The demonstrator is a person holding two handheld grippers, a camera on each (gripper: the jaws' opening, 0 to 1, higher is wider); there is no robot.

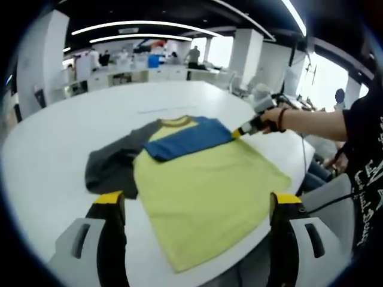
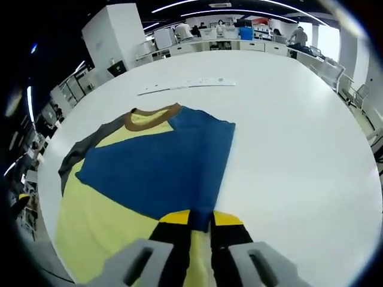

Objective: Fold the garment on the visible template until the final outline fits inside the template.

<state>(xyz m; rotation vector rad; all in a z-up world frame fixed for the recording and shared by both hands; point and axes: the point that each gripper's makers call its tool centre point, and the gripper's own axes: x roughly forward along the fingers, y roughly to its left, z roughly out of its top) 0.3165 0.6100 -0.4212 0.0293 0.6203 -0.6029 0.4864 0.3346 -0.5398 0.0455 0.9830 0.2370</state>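
Left hand-held gripper [image 1: 197,206] up close — 2 black jaws capped with yellow tips, seated in pale grey moulded housings with slotted cut-outs. Right hand-held gripper [image 2: 200,224] shows the same build: black jaws, yellow caps, grey shells. The person [image 1: 368,155] wears a black top with white lettering — a dark band circles the wrist.
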